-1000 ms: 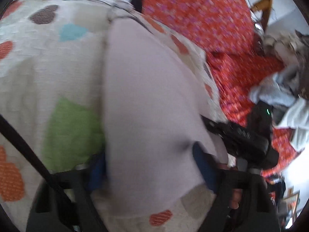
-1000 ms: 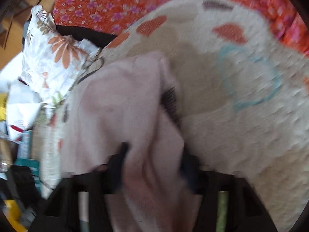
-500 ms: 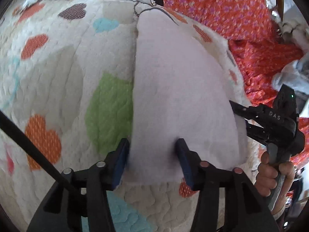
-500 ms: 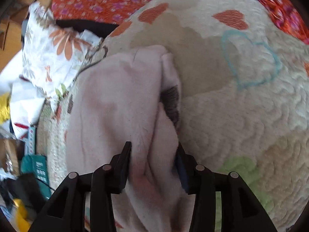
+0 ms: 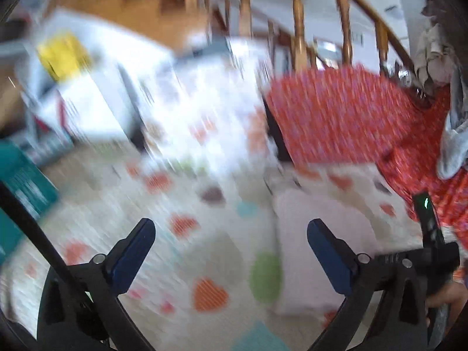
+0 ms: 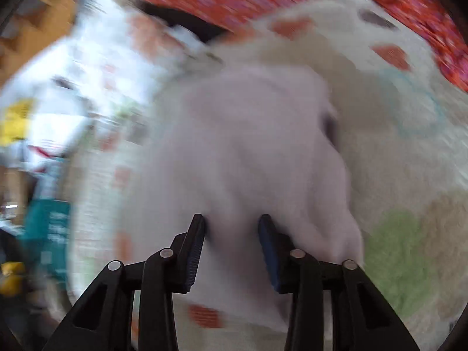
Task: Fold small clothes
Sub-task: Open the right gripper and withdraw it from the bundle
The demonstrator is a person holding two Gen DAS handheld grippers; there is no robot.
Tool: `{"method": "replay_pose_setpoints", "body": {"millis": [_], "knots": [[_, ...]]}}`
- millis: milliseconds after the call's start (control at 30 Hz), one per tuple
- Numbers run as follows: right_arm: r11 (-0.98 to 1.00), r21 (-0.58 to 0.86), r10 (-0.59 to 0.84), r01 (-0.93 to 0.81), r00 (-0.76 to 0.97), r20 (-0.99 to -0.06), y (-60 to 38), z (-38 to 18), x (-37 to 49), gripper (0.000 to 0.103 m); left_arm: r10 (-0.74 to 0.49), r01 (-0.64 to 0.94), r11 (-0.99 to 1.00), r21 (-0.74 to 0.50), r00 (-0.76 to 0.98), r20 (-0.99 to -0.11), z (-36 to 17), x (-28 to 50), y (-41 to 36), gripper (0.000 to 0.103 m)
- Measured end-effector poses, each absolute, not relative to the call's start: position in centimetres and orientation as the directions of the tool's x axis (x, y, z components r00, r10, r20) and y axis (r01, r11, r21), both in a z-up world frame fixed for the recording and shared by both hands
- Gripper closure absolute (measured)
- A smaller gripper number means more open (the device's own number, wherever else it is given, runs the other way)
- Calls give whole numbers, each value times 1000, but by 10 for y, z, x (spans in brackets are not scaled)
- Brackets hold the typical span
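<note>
The left gripper (image 5: pixel 231 251) has just sprung wide, its two blue fingers (image 5: pixel 133 259) released with nothing between them, only the quilt (image 5: pixel 181 263) showing through the gap; it seems to have let go so the folded layer can settle. The right gripper (image 6: pixel 232 248) has just been narrowing, and its fingers (image 6: pixel 270 251) grasp a fold of the pink cloth (image 6: pixel 239 146), probably to pin or drag that edge while the other hand frees itself. In the left view the one cloth lies flat on the quilt at about 4 o'clock of the fingers, just beyond the right-hand pad, with the other gripper at its far side. One cloth is in work; a heap of other garments (image 5: pixel 450 134) sits at 2 o'clock, too blurred to count. Farther out lie one red floral spread (image 5: pixel 351 117) at 1 o'clock and wooden rails (image 5: pixel 298 23) at 12. Motion blur hides finer detail.
</note>
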State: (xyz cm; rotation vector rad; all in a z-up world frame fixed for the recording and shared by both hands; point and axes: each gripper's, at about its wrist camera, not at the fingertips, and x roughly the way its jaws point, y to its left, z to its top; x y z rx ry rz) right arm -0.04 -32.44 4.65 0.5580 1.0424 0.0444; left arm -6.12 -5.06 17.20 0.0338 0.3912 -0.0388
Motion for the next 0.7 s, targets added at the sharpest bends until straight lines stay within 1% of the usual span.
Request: {"method": "replay_pose_setpoints", "body": {"millis": [33,100,200,233,300,367,400,500,567,700], "knots": [[859,457,287,232,522,-804,-325,46,-3,68,-3,25,998,60,939,-344,178,-72,-50,0],[873,425,252,240,523,-814,-324,54,-12,66,20,10,996,91,945,-326,185,-85,-47,0],[906,342,167,249,533,-830,-321,59,-32,64,-13,30,999,45,941,-339,183,-95,-41,0],[916,311,133,256,537,-833,-316,61,-42,64,-42,48,999,6,932,-359,180,-95,-38,0],[921,292,107,257,553,-826,-318,64,-51,63,-79,69,997,-39,912,-403,174,-92,-36,0],[929,267,76,256,575,-815,-319,67,-66,60,-91,73,996,-57,887,-452,165,-86,-38,0],[935,248,55,253,588,-807,-315,69,-71,56,-87,69,996,-57,876,-474,160,-84,-39,0],[949,196,5,248,609,-793,-310,74,-76,51,-54,45,999,-29,850,-523,145,-77,-40,0],[957,154,-32,248,614,-788,-304,74,-81,48,-41,41,999,-13,836,-547,137,-74,-41,0],[966,108,-59,236,603,-796,-299,68,-83,47,-16,33,999,19,810,-587,124,-69,-44,0]]}}
